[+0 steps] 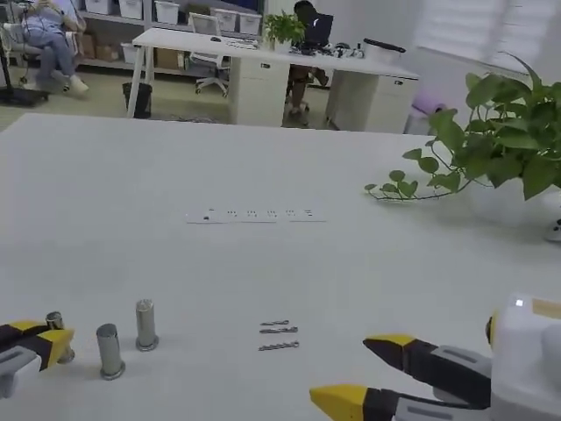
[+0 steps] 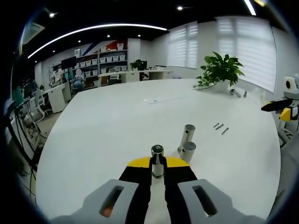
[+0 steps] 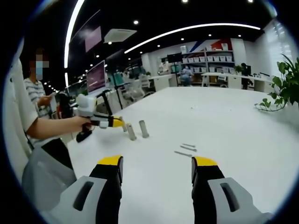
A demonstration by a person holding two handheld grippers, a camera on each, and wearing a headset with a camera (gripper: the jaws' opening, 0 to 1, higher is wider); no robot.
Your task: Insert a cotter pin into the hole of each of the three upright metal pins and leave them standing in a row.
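Cotter pins lie loose, none inserted; left of them the left hand-held gripper clamps one metal pin. The right hand-held gripper, open, should next fetch one.

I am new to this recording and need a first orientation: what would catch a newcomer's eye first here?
Three metal pins stand at the near left of the white table, and the left gripper is closed on the leftmost one. To their right lie three small cotter pins, with the open right gripper held nearer the camera. A leafy green plant stands at the table's right edge.
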